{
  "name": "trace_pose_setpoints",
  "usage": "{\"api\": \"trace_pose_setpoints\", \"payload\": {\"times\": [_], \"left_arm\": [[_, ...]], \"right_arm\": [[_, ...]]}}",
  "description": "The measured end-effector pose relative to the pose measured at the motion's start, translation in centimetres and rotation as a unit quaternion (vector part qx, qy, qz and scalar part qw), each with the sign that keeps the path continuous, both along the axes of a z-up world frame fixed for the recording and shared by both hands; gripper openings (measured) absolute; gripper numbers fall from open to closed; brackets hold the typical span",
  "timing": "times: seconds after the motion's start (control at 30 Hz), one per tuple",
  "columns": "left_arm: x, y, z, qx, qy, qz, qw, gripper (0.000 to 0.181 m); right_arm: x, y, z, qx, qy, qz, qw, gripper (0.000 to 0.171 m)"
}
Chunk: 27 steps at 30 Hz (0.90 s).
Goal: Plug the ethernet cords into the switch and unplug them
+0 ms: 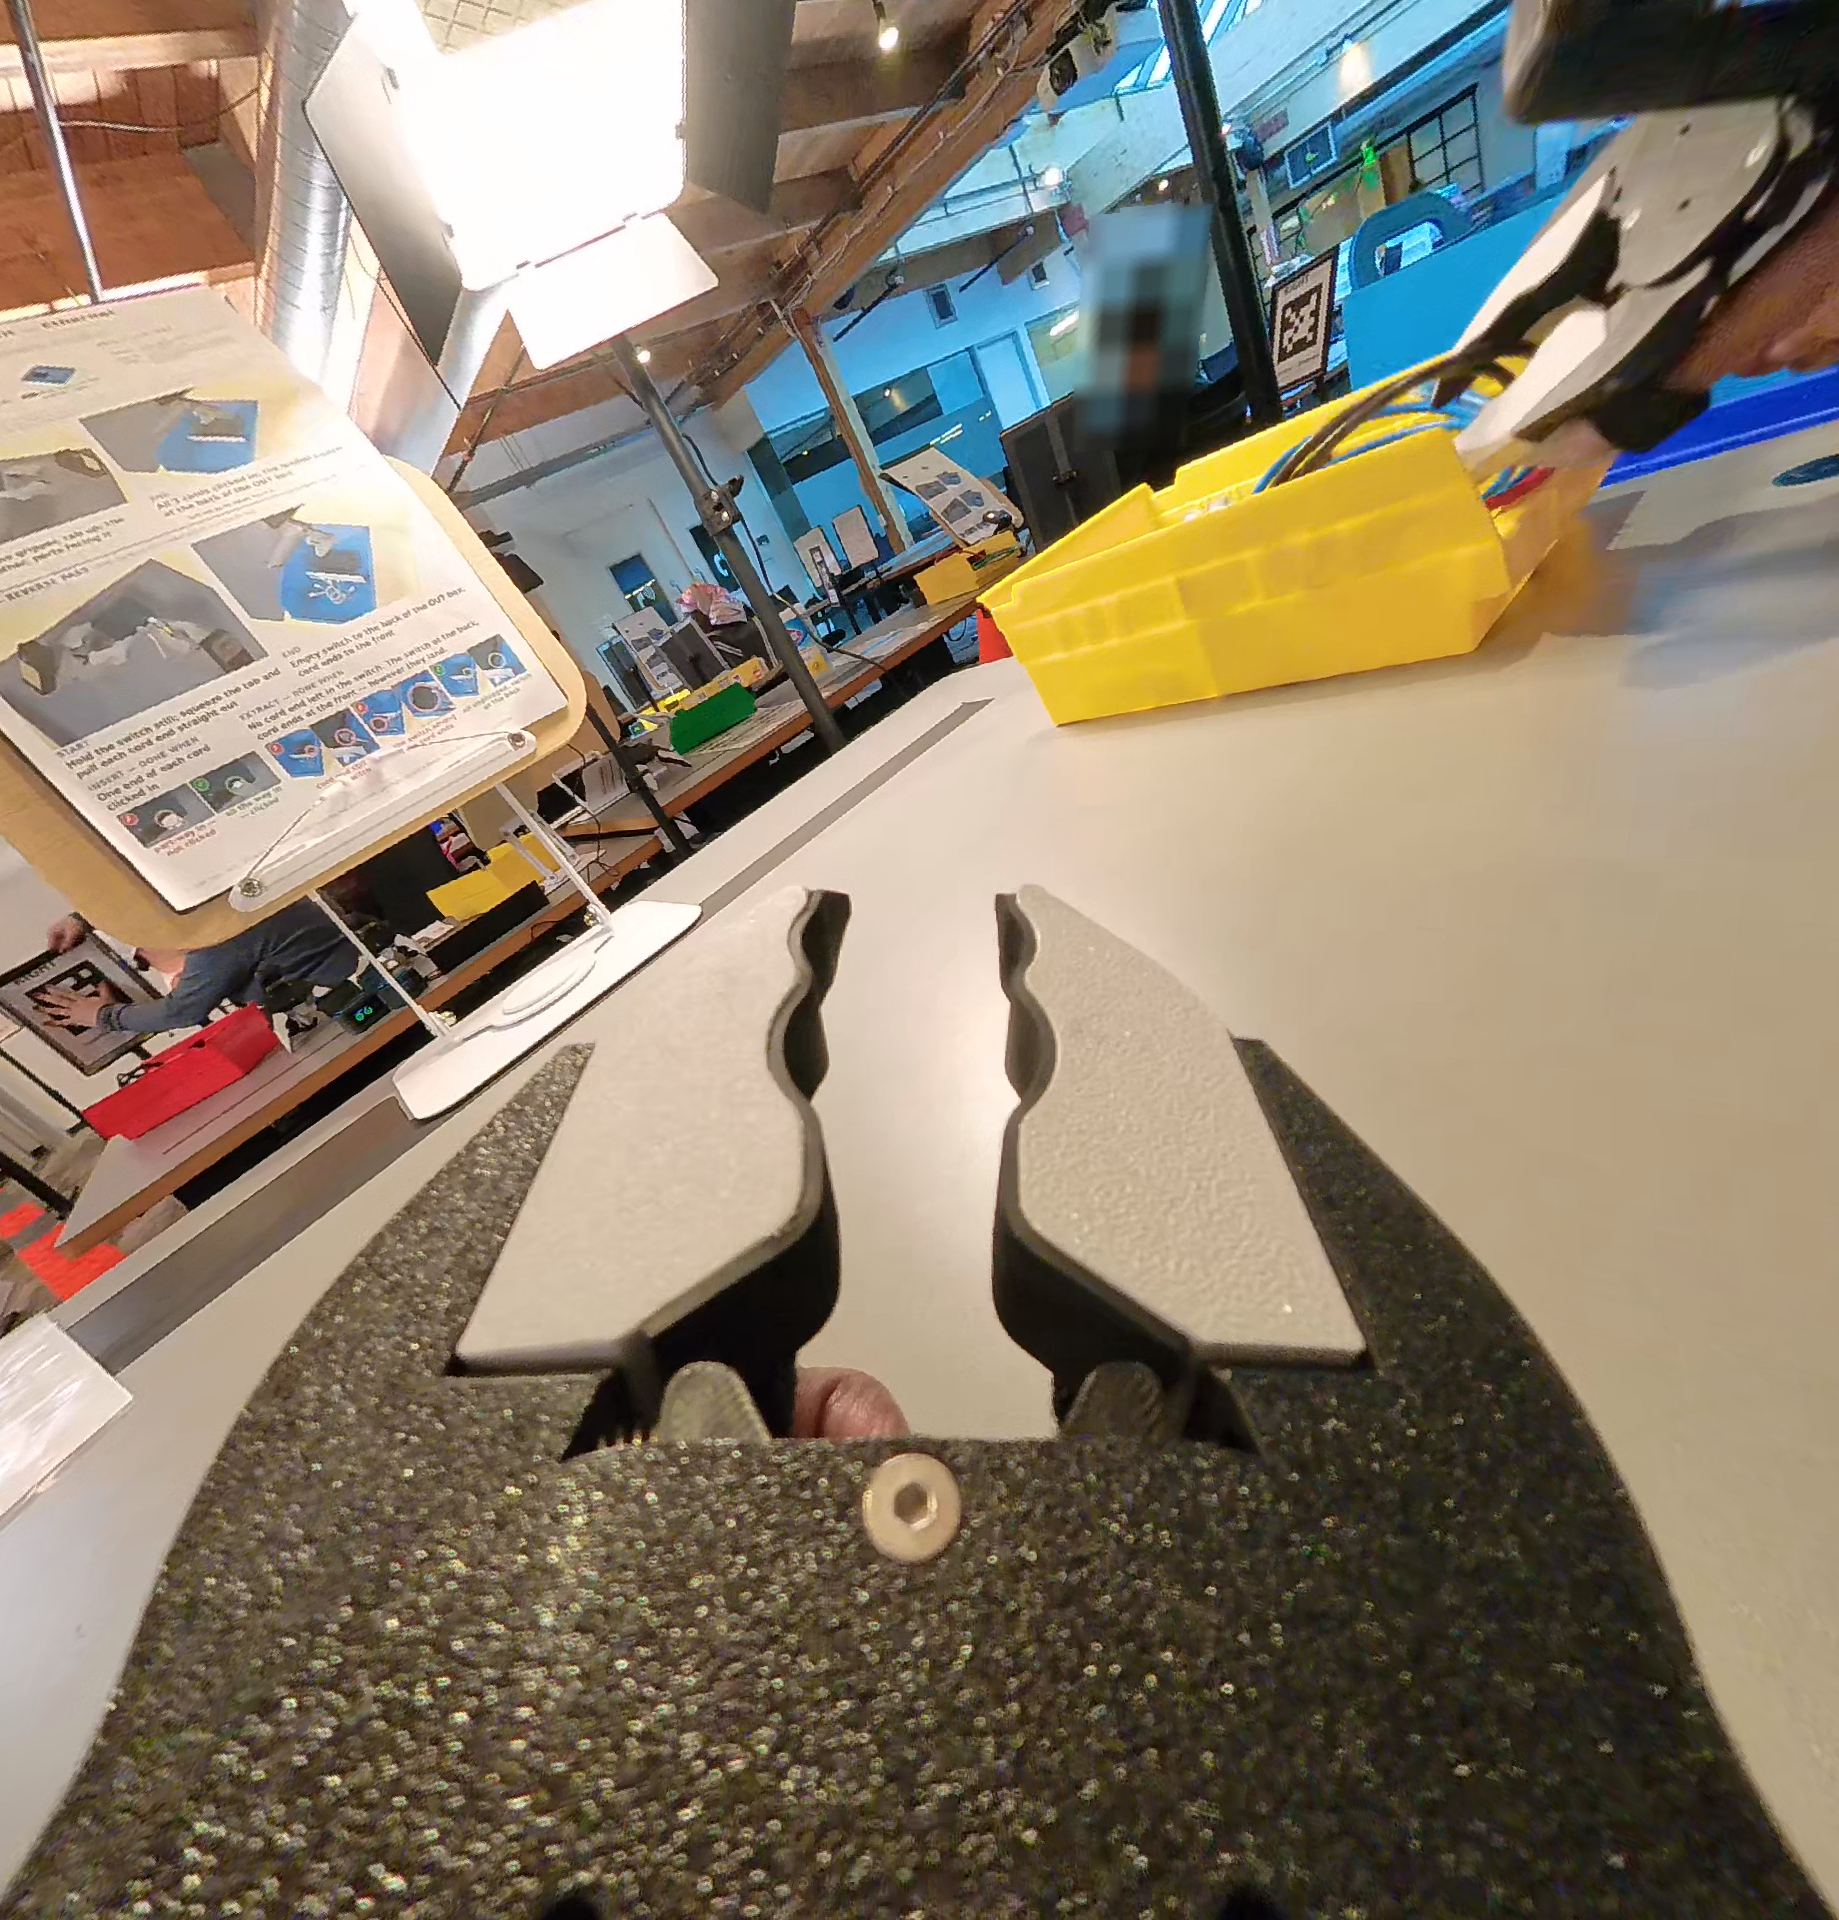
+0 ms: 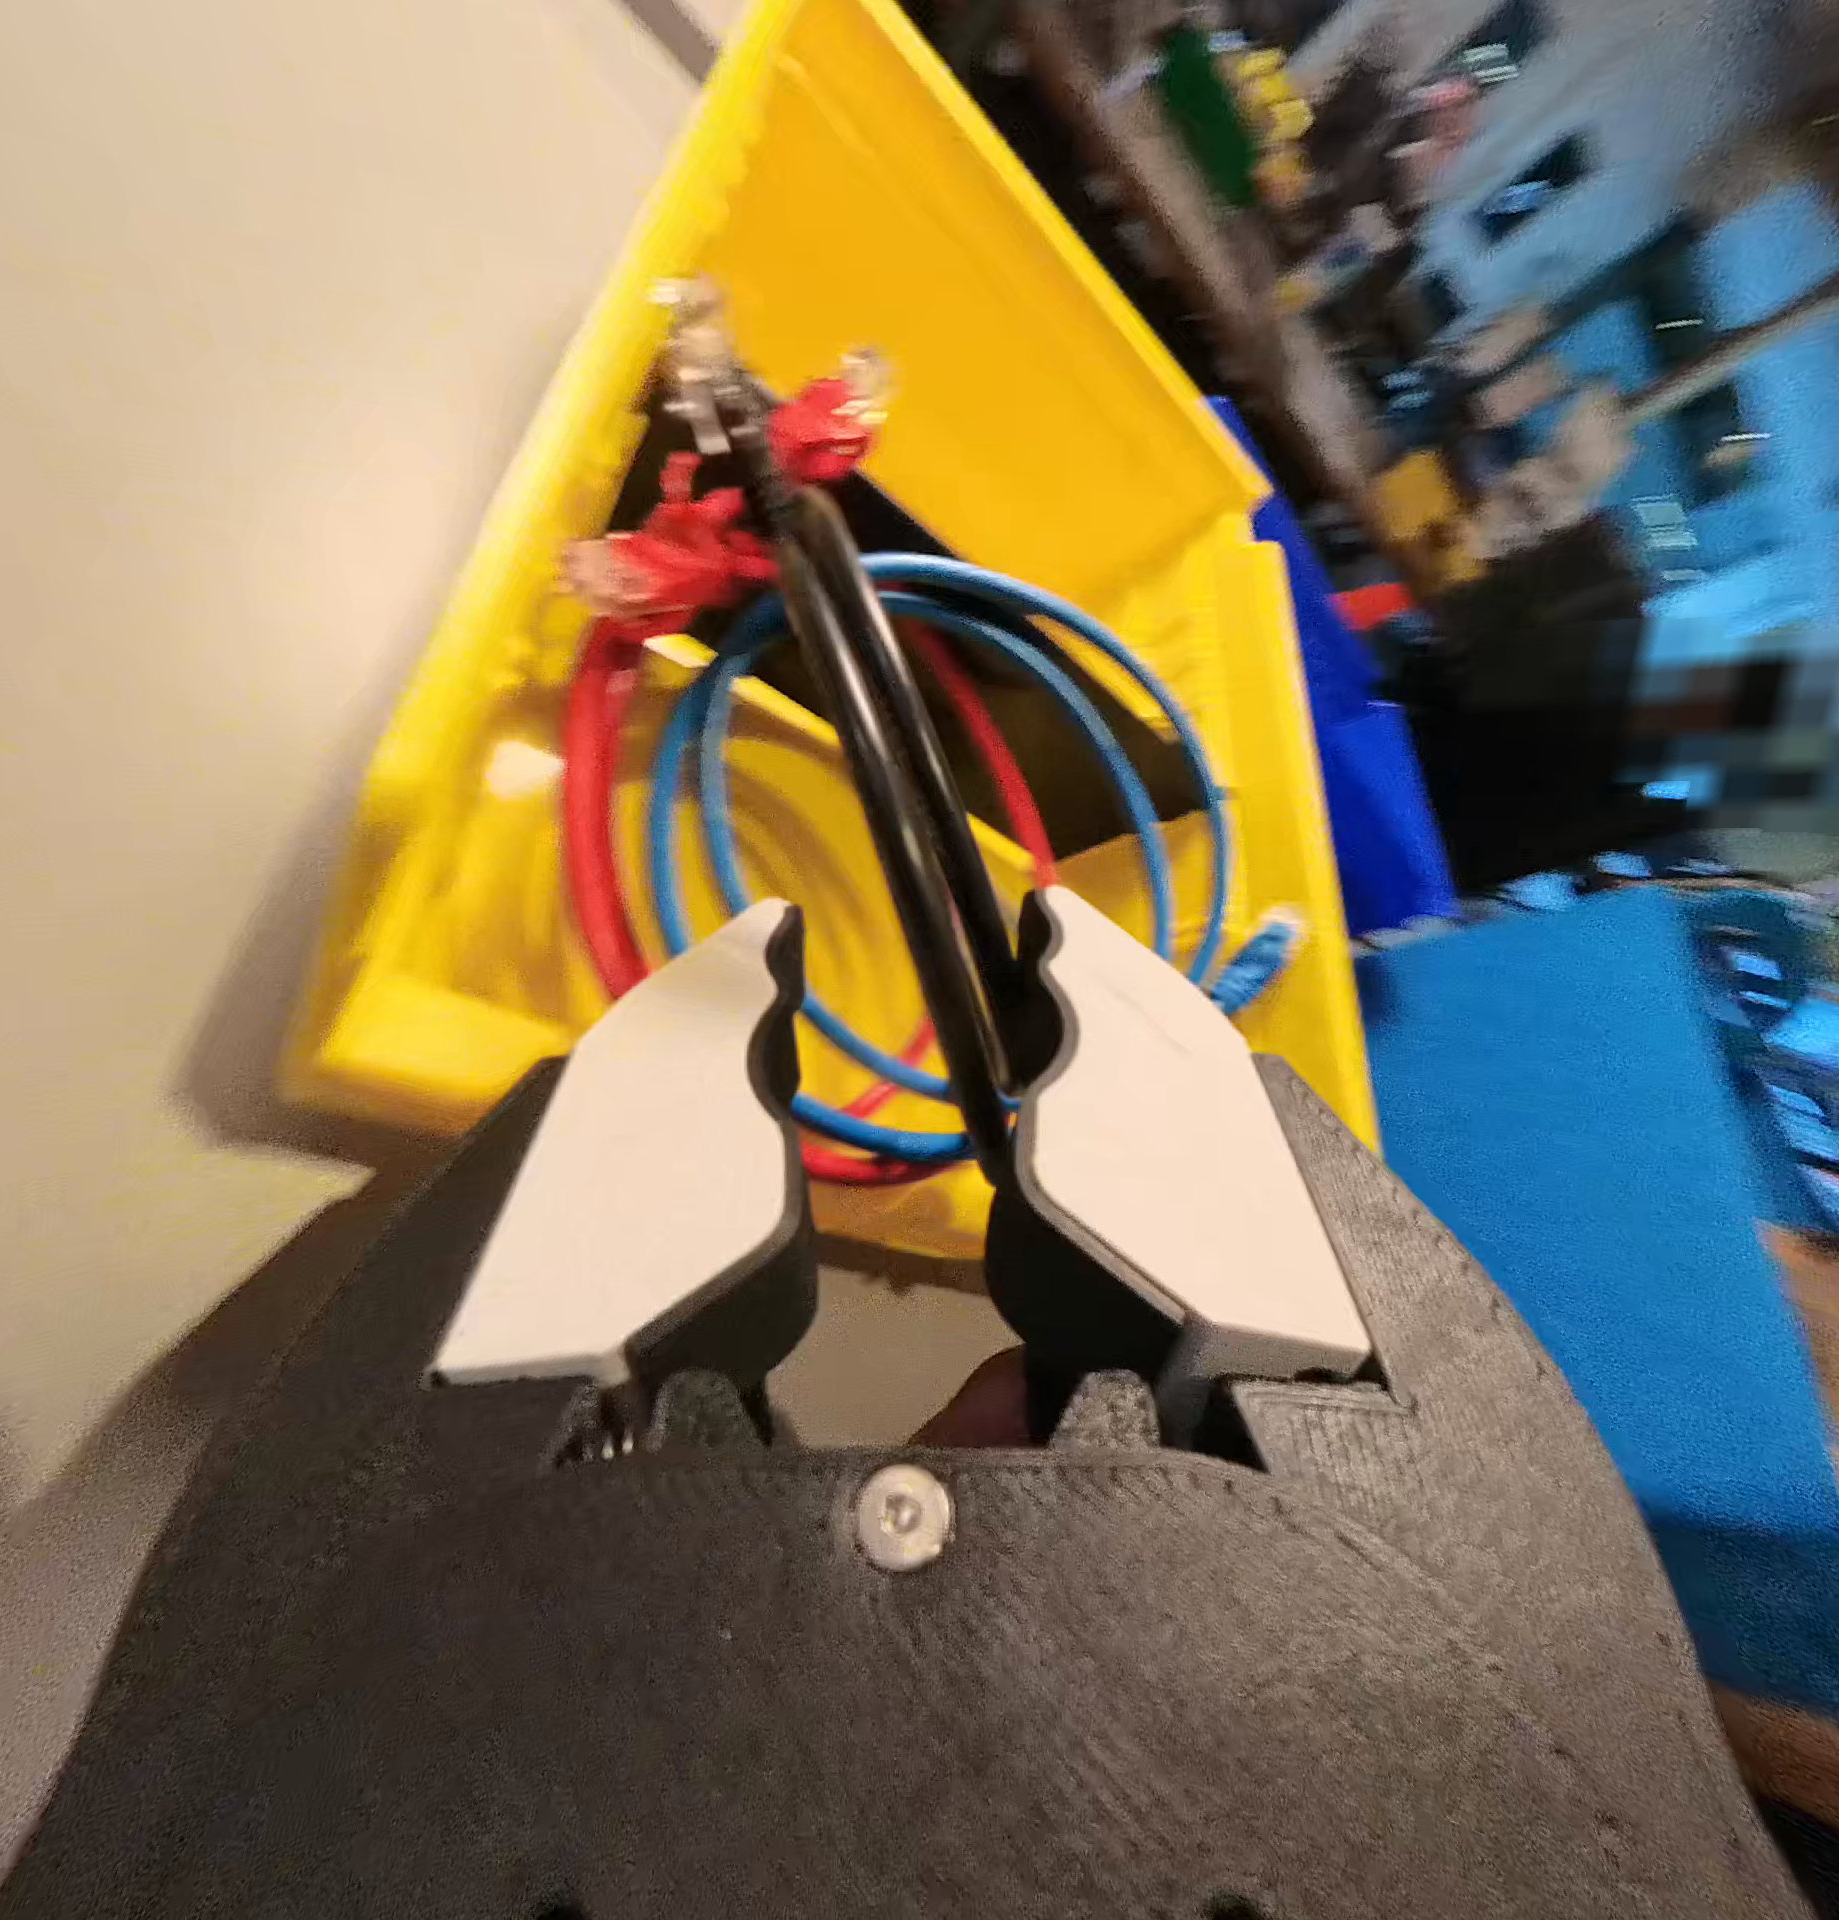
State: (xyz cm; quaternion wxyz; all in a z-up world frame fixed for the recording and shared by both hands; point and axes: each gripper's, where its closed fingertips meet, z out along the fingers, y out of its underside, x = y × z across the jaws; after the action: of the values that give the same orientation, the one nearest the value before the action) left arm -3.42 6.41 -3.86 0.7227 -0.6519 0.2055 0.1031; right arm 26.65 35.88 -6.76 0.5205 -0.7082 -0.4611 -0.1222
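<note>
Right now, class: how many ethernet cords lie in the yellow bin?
3: red cord left, blue cord coiled right, black cord across both; more may be hidden.

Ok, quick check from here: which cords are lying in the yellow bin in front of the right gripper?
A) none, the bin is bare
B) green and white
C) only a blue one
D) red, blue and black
D: the right wrist view shows a red cord, a blue cord and a black cord coiled together in the yellow bin, just ahead of the open right gripper.
</note>
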Motion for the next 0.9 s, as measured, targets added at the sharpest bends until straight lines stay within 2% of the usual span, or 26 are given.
{"api": "trace_pose_setpoints", "payload": {"times": [0.07, 0.13, 0.17, 0.2, 0.27, 0.47, 0.6, 0.73, 0.9], "left_arm": [[0.1, 0.0, -0.1, -0.001, 0.003, 0.000, 1.000, 0.031], [0.0, 0.0, -0.1, 0.000, 0.002, 0.001, 1.000, 0.031], [0.0, -0.1, 0.0, 0.000, 0.000, 0.001, 1.000, 0.031], [0.0, -0.1, 0.0, 0.001, -0.002, 0.001, 1.000, 0.031], [-0.1, -0.1, 0.0, 0.001, -0.004, 0.001, 1.000, 0.031], [0.0, 0.0, -0.2, -0.003, 0.001, 0.002, 1.000, 0.031], [-0.1, 0.0, -0.2, -0.003, 0.000, 0.002, 1.000, 0.031], [-0.1, 0.0, -0.2, -0.004, 0.000, 0.002, 1.000, 0.031], [0.0, -0.1, -0.2, -0.003, -0.001, -0.002, 1.000, 0.031]], "right_arm": [[-0.5, -1.4, -1.0, -0.049, 0.009, 0.046, 0.998, 0.042], [-0.3, -2.0, -0.9, -0.054, 0.013, 0.064, 0.996, 0.044], [-0.1, -2.4, -0.8, -0.063, 0.015, 0.073, 0.995, 0.047], [0.0, -3.1, -1.0, -0.079, 0.013, 0.089, 0.993, 0.059], [-0.1, -4.2, -0.7, -0.083, 0.013, 0.121, 0.989, 0.060], [-0.8, -3.7, 0.5, -0.048, 0.056, 0.137, 0.988, 0.015], [-0.3, -1.8, -1.4, -0.073, 0.040, 0.080, 0.993, 0.008], [-0.8, -2.8, -0.7, -0.089, 0.061, 0.095, 0.990, 0.027], [-1.4, -4.6, 2.4, -0.078, 0.123, 0.128, 0.981, 0.037]]}}
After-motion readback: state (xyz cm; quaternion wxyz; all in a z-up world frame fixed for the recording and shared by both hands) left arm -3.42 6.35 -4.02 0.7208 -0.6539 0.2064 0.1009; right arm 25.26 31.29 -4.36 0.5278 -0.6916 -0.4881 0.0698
